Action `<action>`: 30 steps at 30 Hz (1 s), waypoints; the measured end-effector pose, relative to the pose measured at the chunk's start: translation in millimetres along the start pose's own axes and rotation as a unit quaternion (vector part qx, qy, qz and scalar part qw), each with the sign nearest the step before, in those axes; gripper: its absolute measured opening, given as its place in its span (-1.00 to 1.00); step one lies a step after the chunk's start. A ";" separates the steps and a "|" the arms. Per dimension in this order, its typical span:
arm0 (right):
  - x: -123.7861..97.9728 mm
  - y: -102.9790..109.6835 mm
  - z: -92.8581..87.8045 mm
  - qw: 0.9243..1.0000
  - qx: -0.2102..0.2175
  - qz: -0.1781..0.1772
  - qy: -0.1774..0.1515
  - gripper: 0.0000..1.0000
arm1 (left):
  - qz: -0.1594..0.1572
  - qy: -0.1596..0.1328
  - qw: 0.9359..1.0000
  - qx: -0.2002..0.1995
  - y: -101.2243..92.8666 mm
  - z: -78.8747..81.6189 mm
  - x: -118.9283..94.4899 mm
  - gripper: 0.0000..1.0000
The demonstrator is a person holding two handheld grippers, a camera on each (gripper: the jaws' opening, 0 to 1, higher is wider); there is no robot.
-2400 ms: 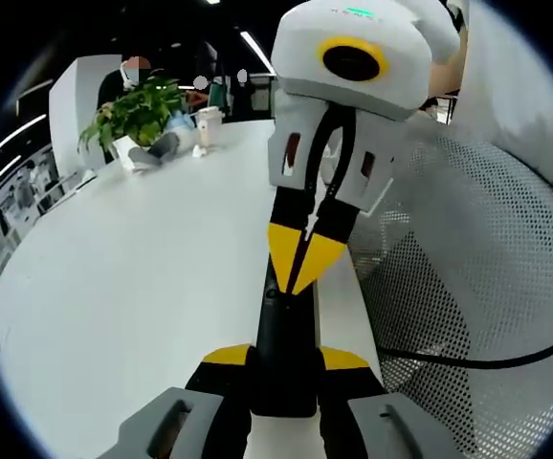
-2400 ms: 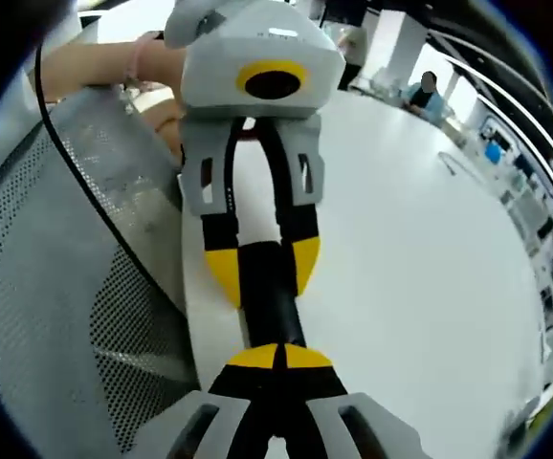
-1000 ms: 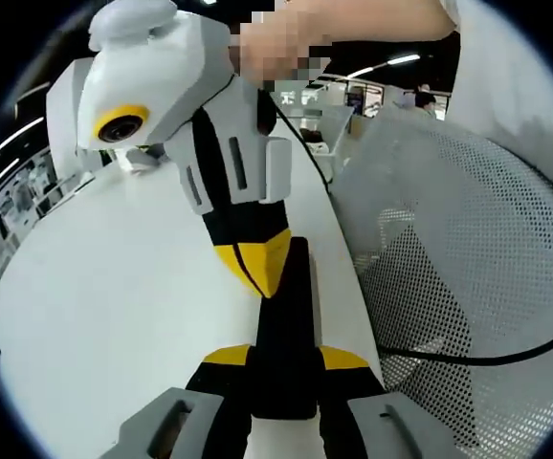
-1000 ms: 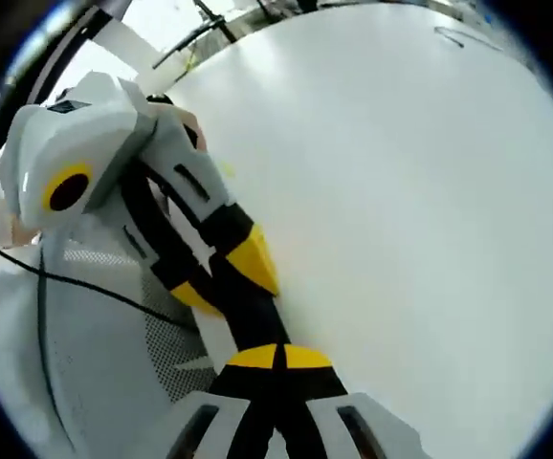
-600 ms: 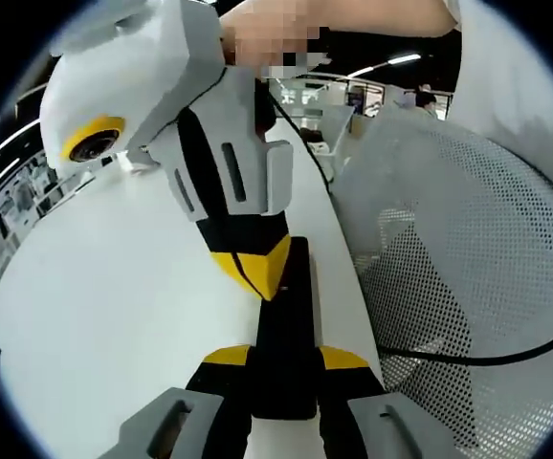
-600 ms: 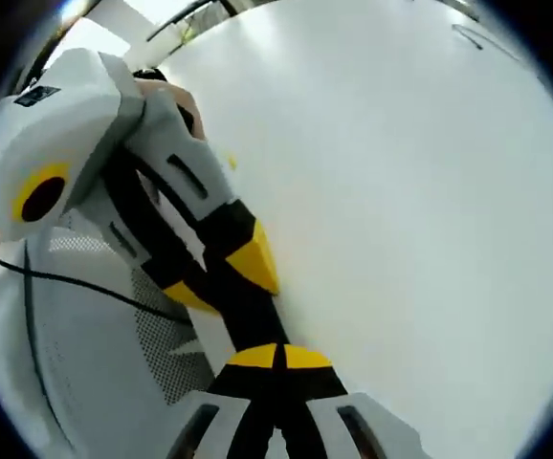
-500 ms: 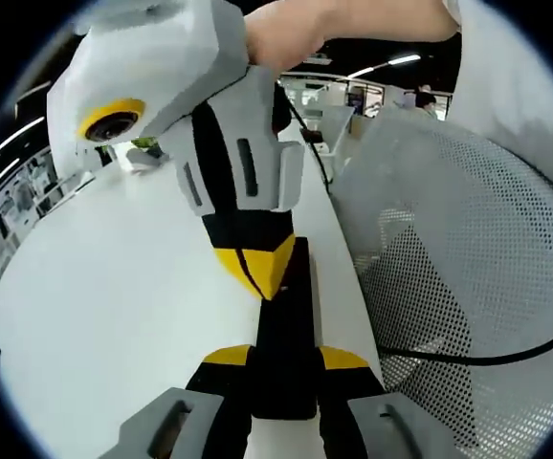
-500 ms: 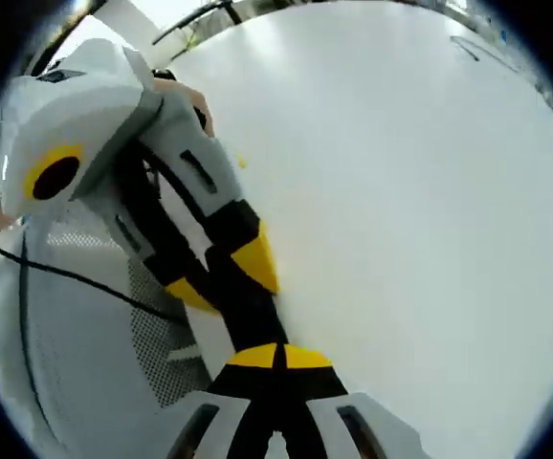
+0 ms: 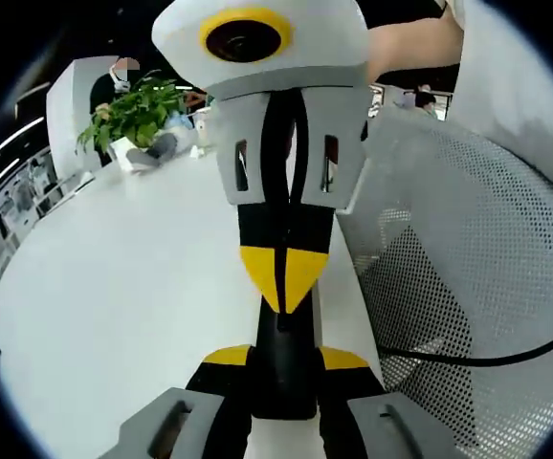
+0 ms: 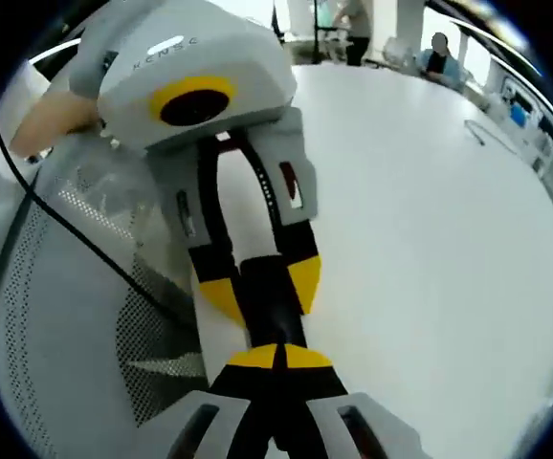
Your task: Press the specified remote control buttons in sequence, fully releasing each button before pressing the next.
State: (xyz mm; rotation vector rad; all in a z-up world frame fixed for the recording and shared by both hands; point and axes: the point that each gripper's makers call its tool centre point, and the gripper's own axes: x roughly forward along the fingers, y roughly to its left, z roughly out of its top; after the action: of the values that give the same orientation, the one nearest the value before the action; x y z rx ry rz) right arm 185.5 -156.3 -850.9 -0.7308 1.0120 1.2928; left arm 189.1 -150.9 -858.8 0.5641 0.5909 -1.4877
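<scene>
Left gripper view: your left gripper [image 9: 283,368] clamps the near end of a slim, matte-black remote control [image 9: 283,378] above the smooth white table [image 9: 114,287]. Your right gripper [image 9: 283,287] points straight back, its yellow tips pinched together on the remote's top face. In the right gripper view, the remote [image 10: 269,306] runs between both grippers beside the perforated mesh chair [image 10: 76,316].

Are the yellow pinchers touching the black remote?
Touching. In the left gripper view, the right gripper has its shut yellow tips pressed onto the remote, with no gap visible. The left gripper clamps the remote's sides.
</scene>
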 end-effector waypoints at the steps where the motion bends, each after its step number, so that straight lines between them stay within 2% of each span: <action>1: -0.1 -0.9 -0.9 1.000 -0.009 -0.003 0.004 -1.00 | 0.000 0.000 1.000 0.000 0.0 0.0 0.0 -0.52; 7: 1.5 -2.0 -1.8 1.000 -0.024 -0.012 0.011 -1.00 | 0.000 0.000 1.000 0.000 0.3 -0.1 0.3 -0.52; 12: 2.5 -3.3 -2.3 1.000 -0.019 -0.016 0.013 -1.00 | -0.001 0.001 1.000 0.000 0.2 0.0 0.5 -0.52; 18: 2.7 -2.0 -2.7 0.999 -0.026 -0.038 0.011 -1.00 | -0.002 -0.001 1.000 0.000 0.3 0.2 0.6 -0.52; 24: 1.5 -3.9 -2.7 0.999 -0.005 -0.050 -0.012 -1.00 | -0.002 0.000 1.000 0.000 0.3 0.2 0.8 -0.52; 28: 0.6 -3.3 -2.6 0.998 -0.016 -0.053 -0.024 -1.00 | -0.001 0.000 1.000 0.000 0.4 0.2 0.8 -0.52; 30: 0.4 -3.9 -1.1 0.998 0.016 -0.043 -0.037 -1.00 | -0.001 0.000 1.000 0.000 0.4 0.2 0.9 -0.52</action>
State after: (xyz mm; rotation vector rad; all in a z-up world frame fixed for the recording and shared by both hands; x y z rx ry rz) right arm 189.1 -157.7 -852.1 -0.6899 0.9287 1.2181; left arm 189.5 -151.7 -859.3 0.5638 0.5914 -1.4906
